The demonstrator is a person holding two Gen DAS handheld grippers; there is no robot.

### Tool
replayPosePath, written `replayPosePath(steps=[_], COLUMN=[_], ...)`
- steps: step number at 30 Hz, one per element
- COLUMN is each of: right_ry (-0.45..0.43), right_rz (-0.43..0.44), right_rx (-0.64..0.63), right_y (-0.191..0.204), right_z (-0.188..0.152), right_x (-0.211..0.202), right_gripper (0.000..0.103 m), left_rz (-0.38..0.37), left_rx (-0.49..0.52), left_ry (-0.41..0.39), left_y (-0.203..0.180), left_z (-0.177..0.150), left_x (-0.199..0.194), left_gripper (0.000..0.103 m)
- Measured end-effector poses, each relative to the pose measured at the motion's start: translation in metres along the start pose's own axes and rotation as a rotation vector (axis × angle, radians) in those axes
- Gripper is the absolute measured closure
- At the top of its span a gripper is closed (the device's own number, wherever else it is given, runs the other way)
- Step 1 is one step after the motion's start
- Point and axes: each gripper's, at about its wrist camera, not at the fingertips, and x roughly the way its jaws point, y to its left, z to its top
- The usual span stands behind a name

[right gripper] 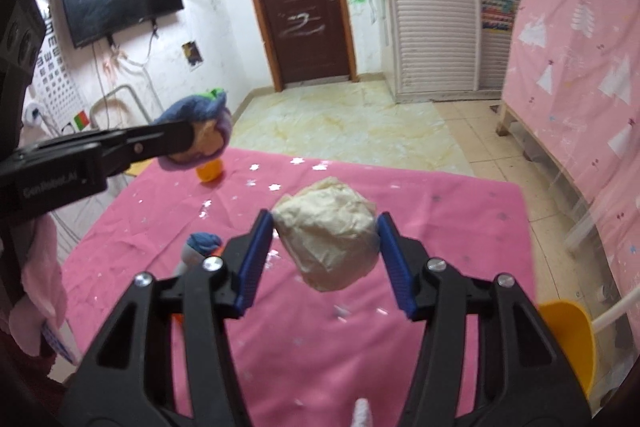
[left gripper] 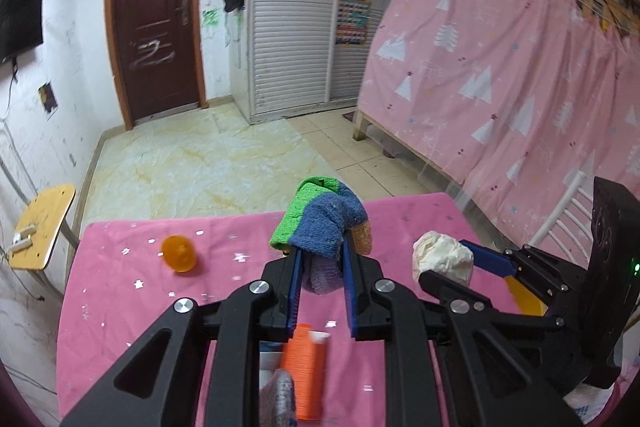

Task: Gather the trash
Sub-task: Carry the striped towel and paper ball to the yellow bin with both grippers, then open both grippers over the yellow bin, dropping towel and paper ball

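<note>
Left gripper (left gripper: 322, 259) is clamped on a multicolour towel (left gripper: 320, 223), green, blue, orange and purple. It's held up above the pink tablecloth (left gripper: 224, 247), not touching it. The towel's long axis runs forward along the fingers: the bulk bunches past the tips and droops back over them, and a purple end hangs down between the pads. From the right wrist view the same towel (right gripper: 200, 131) reads as a rounded wad at the tip of that gripper, in the air left of centre.

Right gripper (right gripper: 326, 239) is closed on a crumpled white paper ball (right gripper: 328, 235), blue pads (right gripper: 256, 251) pressing on both sides. The ball is roughly round, slightly longer top to bottom, with no clear pointing direction. It's off the cloth. In the left view the ball (left gripper: 442, 259) sits just right of the towel, apart from it.

On the cloth: an orange cup (left gripper: 179, 253) lying on its side far left, and an orange cylinder (left gripper: 304, 371) near the edge below the left gripper, blurred. Yellow bin (right gripper: 568, 343) at the table's right edge.
</note>
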Motion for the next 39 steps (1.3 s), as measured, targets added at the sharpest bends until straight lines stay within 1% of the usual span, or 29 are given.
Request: replayPosePath(steps=[10, 23, 28, 32, 39], right_ry=[-0.063, -0.107, -0.113, -0.106, -0.08], right_rz=[-0.06, -0.142, -0.181, -0.216, -0.25], right_rx=[0.101, 0.207, 0.254, 0.298, 0.37], right_y=[-0.064, -0.123, -0.148, -0.169, -0.202], right_z=[-0.023, -0.057, -0.07, -0.085, -0.104], right_x=[-0.054, -0.096, -0.106, -0.11, -0.104], right_gripper=[0.051, 0.051, 0.051, 0.051, 0.05], left_rz=[-0.048, -0.105, -0.125, -0.15, -0.188], left_rx=[0.11, 0.209, 0.244, 0.268, 0.308], left_ry=[0.007, 0.041, 0.059, 0.091, 0.149], left_y=[-0.088, -0.161, -0.187, -0.208, -0.242], left_z=[-0.002, -0.013, -0.02, -0.025, -0.033], left_x=[-0.003, 0.005, 0.013, 0.025, 0.048], left_gripper=[0.093, 0.093, 0.093, 0.093, 0.093])
